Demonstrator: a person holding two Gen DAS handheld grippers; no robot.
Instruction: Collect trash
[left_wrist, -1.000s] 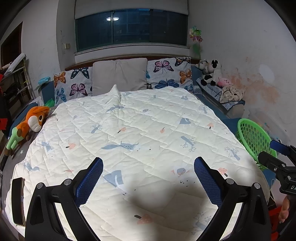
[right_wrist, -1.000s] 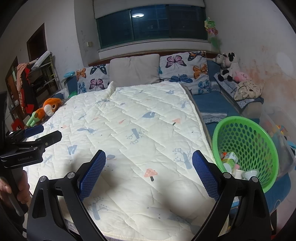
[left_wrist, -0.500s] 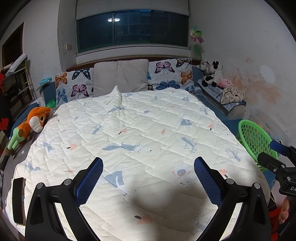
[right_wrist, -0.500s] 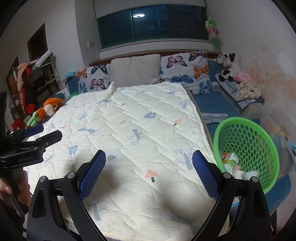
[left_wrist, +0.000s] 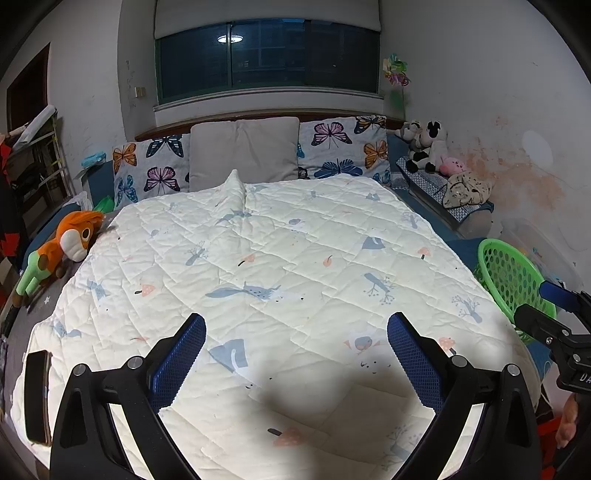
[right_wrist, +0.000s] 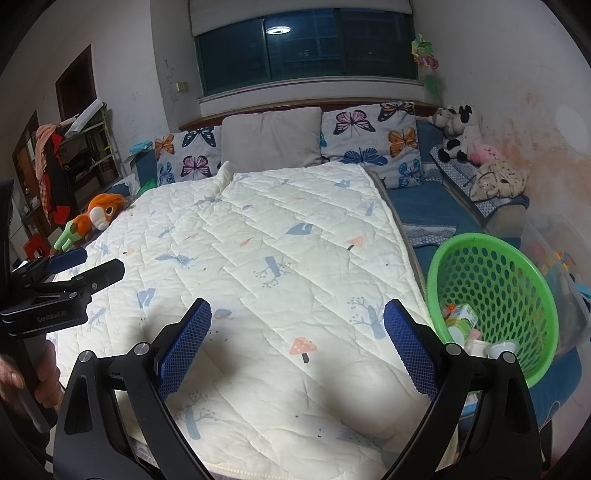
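Observation:
A green mesh basket (right_wrist: 517, 273) stands on the floor right of the bed; it holds a juice carton (right_wrist: 462, 316) and small white cups (right_wrist: 499, 347). Its rim also shows in the left wrist view (left_wrist: 506, 273). My left gripper (left_wrist: 295, 350) is open and empty above the foot of the white quilt (left_wrist: 280, 266). My right gripper (right_wrist: 297, 341) is open and empty over the quilt's right front part (right_wrist: 280, 258), just left of the basket. Each gripper shows at the edge of the other's view. I see no loose trash on the quilt.
Butterfly pillows (left_wrist: 343, 147) and a grey pillow (left_wrist: 243, 151) line the headboard. An orange plush toy (left_wrist: 70, 243) and a dark phone (left_wrist: 37, 395) lie at the bed's left side. Plush toys (right_wrist: 458, 133) sit on a blue bench. A clear storage bin (right_wrist: 557, 258) stands behind the basket.
Both views have shifted slightly: the bed and basket sit a little lower in frame. Both grippers stay open and empty.

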